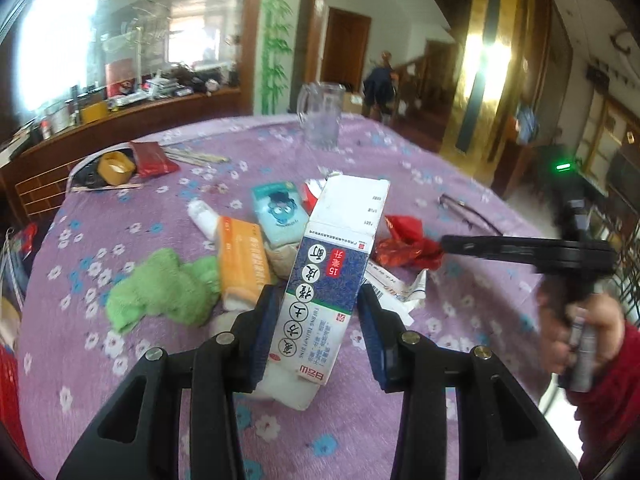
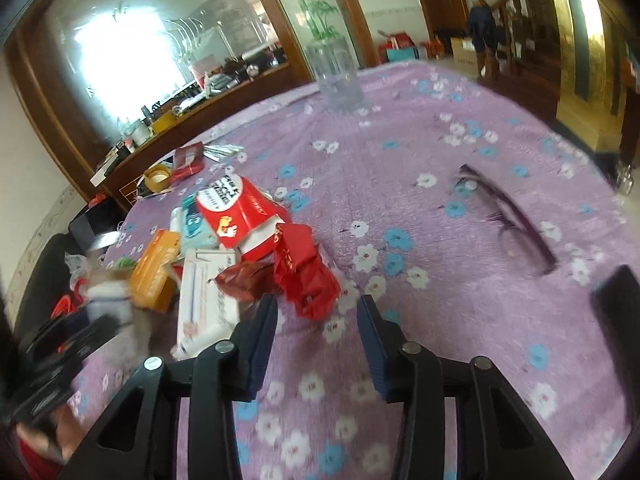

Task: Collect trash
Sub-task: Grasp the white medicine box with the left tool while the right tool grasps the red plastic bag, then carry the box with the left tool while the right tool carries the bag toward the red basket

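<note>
In the left wrist view my left gripper (image 1: 318, 300) is shut on a tall blue-and-white medicine box (image 1: 340, 220), which stands tilted above the purple floral tablecloth (image 1: 400, 152). Behind it lies a heap of trash: a crumpled red wrapper (image 1: 404, 240), an orange pack (image 1: 244, 256) and a teal tissue pack (image 1: 280, 212). My right gripper (image 1: 452, 244) reaches in from the right, its tips at the red wrapper. In the right wrist view the right gripper (image 2: 316, 304) is open over bare cloth, with the red wrapper (image 2: 304, 276) just ahead of its left finger.
A green cloth (image 1: 160, 288) lies left of the heap. A glass pitcher (image 1: 320, 116) stands at the far edge. Dark-framed glasses (image 2: 508, 216) lie to the right, a tape roll (image 1: 116, 166) and a red pouch (image 1: 152, 158) at far left. A person (image 1: 380, 84) stands in the background.
</note>
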`<act>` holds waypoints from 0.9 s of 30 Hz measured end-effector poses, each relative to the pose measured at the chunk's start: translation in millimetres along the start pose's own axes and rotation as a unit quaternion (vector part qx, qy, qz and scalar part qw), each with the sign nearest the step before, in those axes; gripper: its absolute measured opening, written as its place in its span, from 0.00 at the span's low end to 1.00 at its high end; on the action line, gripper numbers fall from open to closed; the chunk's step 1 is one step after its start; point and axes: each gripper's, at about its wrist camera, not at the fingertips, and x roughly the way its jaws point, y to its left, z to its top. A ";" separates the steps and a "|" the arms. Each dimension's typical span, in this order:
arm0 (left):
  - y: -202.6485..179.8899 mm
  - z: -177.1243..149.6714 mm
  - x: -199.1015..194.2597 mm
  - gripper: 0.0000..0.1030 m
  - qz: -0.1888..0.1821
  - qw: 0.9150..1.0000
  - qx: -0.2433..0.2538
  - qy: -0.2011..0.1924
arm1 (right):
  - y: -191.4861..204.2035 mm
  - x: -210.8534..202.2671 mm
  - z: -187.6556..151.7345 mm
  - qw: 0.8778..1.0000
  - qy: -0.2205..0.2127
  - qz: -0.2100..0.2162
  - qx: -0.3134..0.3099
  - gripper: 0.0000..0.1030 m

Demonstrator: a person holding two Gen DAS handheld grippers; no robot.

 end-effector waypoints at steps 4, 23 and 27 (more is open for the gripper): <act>1.9 -6.8 -16.4 0.38 0.009 1.000 -0.007 -0.016 | -1.0 29.1 6.2 1.000 0.023 0.002 0.014 0.36; 34.7 -36.0 -60.5 0.38 0.057 0.995 -0.061 -0.062 | 77.4 -57.6 -54.4 0.994 -0.093 0.022 -0.054 0.25; 42.4 -44.4 -64.8 0.38 0.068 0.994 -0.069 -0.059 | 102.8 -51.4 -67.5 0.994 -0.074 0.044 -0.072 0.25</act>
